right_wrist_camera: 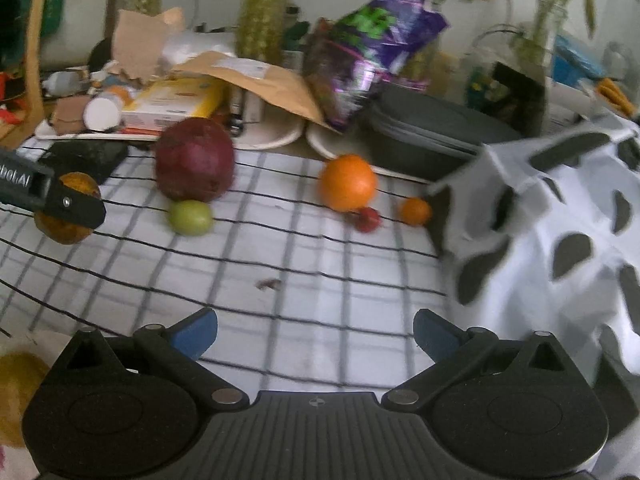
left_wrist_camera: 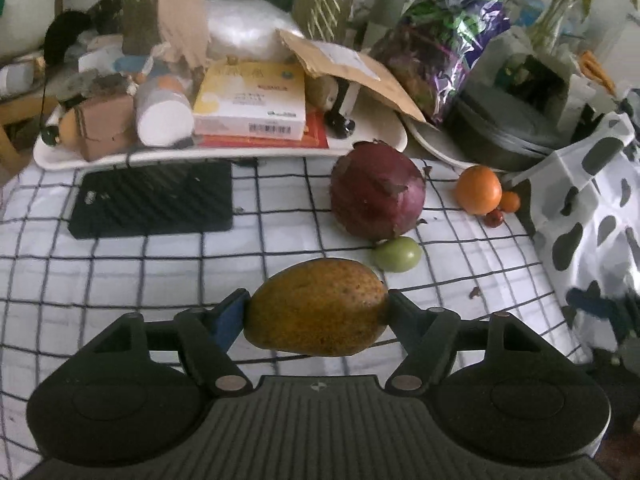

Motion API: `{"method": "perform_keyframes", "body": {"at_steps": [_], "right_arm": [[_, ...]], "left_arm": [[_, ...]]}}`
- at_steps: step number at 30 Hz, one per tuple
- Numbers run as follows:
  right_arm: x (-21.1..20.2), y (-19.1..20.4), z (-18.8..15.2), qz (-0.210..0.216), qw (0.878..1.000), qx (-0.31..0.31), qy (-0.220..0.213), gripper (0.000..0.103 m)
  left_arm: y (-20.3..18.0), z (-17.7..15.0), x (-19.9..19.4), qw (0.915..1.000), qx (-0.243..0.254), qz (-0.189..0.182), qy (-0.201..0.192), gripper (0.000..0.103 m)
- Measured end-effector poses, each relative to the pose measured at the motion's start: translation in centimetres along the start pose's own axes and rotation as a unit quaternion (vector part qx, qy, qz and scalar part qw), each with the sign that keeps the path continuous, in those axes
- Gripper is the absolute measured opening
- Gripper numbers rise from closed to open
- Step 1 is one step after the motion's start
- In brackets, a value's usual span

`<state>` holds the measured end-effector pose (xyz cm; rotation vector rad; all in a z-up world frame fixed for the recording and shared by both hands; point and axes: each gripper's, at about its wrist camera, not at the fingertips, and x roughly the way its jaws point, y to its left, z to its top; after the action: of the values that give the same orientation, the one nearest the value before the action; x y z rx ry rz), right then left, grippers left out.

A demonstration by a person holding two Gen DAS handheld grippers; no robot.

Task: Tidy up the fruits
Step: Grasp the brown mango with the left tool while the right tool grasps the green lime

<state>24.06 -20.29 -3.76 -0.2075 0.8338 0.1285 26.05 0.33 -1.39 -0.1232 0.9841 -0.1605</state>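
Observation:
My left gripper (left_wrist_camera: 317, 312) is shut on a speckled yellow-brown mango (left_wrist_camera: 316, 306), held just above the checked cloth; it also shows at the left of the right wrist view (right_wrist_camera: 66, 208). Beyond it lie a large dark red fruit (left_wrist_camera: 378, 194), a small green fruit (left_wrist_camera: 397, 254), an orange (left_wrist_camera: 478, 189), a small orange fruit (left_wrist_camera: 510, 201) and a small red fruit (left_wrist_camera: 494, 218). My right gripper (right_wrist_camera: 315, 334) is open and empty over the cloth, with the orange (right_wrist_camera: 348, 188), the green fruit (right_wrist_camera: 190, 217) and the dark red fruit (right_wrist_camera: 195, 159) ahead of it.
A white tray (left_wrist_camera: 60, 156) of boxes and clutter stands at the back. A black pad (left_wrist_camera: 154, 198) lies on the cloth. A white basket with dark spots (right_wrist_camera: 560, 248) stands at the right. A dark round case (right_wrist_camera: 432, 136) and a purple bag (right_wrist_camera: 372, 44) sit behind.

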Motion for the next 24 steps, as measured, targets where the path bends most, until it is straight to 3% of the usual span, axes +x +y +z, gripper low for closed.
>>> {"method": "perform_keyframes", "body": {"at_steps": [6, 9, 12, 19, 24], "right_arm": [[1.2, 2.0, 1.6, 0.059, 0.998, -0.009, -0.012, 0.103], [2.1, 2.8, 2.6, 0.075, 0.997, -0.012, -0.016, 0.092], [2.9, 3.5, 3.5, 0.085, 0.996, -0.004, -0.018, 0.088], [5.1, 4.8, 4.5, 0.105, 0.994, 0.004, -0.01, 0.063], [6.4, 5.4, 5.1, 0.109, 0.994, 0.005, -0.002, 0.056]], "left_arm": [[1.8, -0.9, -0.6, 0.9992, 0.036, -0.005, -0.016, 0.072], [2.5, -1.1, -0.9, 0.9988, 0.043, -0.004, -0.021, 0.072], [3.3, -1.2, -1.2, 0.9988, 0.042, -0.003, -0.025, 0.072], [4.5, -1.3, -1.5, 0.9985, 0.046, -0.002, -0.03, 0.072], [5.0, -1.3, -1.5, 0.9987, 0.041, -0.006, -0.029, 0.072]]}}
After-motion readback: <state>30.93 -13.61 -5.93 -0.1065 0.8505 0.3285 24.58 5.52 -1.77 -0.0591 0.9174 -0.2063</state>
